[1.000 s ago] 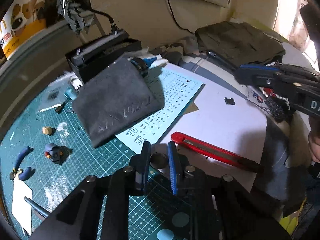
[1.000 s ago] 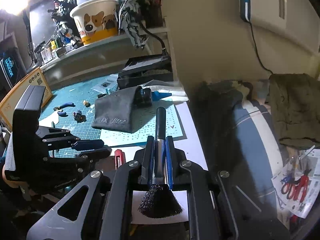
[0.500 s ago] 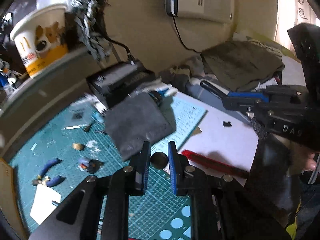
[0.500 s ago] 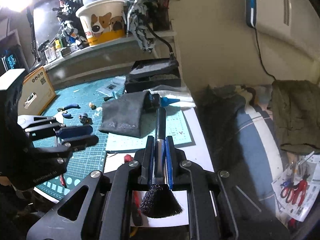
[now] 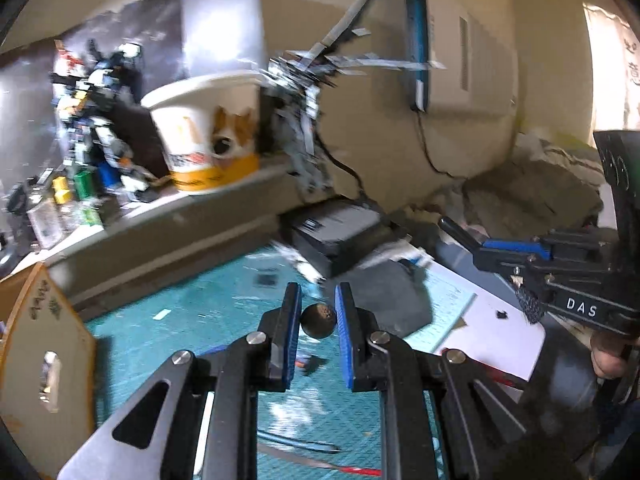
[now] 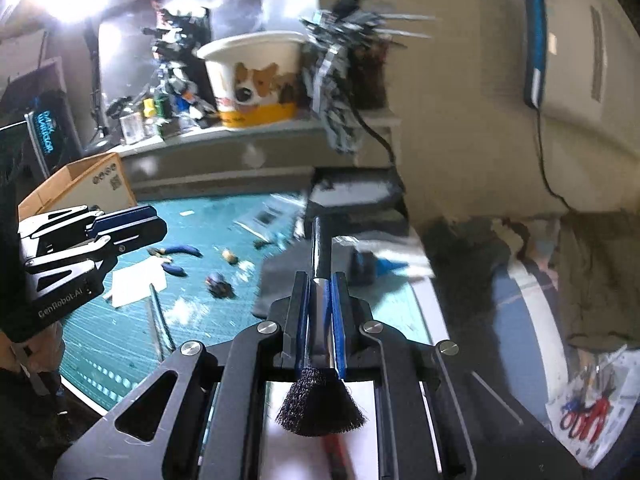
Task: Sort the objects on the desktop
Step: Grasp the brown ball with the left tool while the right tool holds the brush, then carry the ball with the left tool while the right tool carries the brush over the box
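Left tongs (image 5: 318,314) are nearly closed, pinching a small dark round thing (image 5: 318,320) between the blue pads, held up in the air over the teal cutting mat (image 5: 192,320) on the bench; too blurry to say what it actually is, some little ball or cap. Right tongs (image 6: 320,292) are clamped all the way down on a brush (image 6: 320,404), metal ferrule squeezed between the pads, black handle poking forward and the dark bristles fanned out back toward the camera. The right tongs show up at the right edge of the left view, a person's fingers (image 5: 606,356) wrapped around the grip. Down on the mat there's blue-handled pliers (image 6: 180,251) and a few small bits near them. Corgi-print tub (image 6: 256,80) sits on the shelf behind the bench.
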A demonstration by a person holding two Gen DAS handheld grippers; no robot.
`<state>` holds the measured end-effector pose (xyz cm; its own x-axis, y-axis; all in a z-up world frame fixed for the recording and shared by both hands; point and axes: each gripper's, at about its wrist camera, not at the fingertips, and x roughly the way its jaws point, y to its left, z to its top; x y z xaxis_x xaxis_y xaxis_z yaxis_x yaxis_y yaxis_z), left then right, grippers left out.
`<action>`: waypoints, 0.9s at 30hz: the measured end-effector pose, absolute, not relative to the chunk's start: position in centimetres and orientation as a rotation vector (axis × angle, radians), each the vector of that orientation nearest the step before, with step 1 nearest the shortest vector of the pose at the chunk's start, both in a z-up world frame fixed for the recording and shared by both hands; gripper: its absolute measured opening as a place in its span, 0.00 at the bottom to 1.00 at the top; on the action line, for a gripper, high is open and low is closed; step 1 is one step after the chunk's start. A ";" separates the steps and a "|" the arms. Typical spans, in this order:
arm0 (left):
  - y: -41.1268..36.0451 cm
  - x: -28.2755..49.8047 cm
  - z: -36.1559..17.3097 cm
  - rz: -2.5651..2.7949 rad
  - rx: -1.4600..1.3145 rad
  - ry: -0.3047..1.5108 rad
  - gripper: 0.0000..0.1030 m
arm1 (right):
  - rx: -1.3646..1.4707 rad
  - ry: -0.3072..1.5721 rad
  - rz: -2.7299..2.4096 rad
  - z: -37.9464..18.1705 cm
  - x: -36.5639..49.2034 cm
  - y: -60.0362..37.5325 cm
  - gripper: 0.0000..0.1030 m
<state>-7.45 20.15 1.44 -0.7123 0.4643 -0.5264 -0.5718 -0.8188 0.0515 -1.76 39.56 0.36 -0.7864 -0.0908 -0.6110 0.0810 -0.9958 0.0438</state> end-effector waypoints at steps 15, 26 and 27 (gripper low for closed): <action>9.5 -8.3 5.8 2.693 -0.626 0.188 0.17 | 0.839 0.085 -2.746 3.3 -6.0 29.7 0.10; 3.4 -6.9 9.1 2.835 -0.548 0.153 0.17 | 0.699 0.150 -2.679 7.0 -6.4 23.4 0.10; 3.0 -6.7 9.5 2.847 -0.538 0.154 0.17 | 0.689 0.155 -2.672 7.3 -6.4 22.9 0.10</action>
<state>-6.75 2.95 9.46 -0.9035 0.2142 -0.3712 -0.2530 -0.9657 0.0587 -6.37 22.92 7.35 -0.8096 -0.3293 -0.4859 0.3834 -0.9235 -0.0129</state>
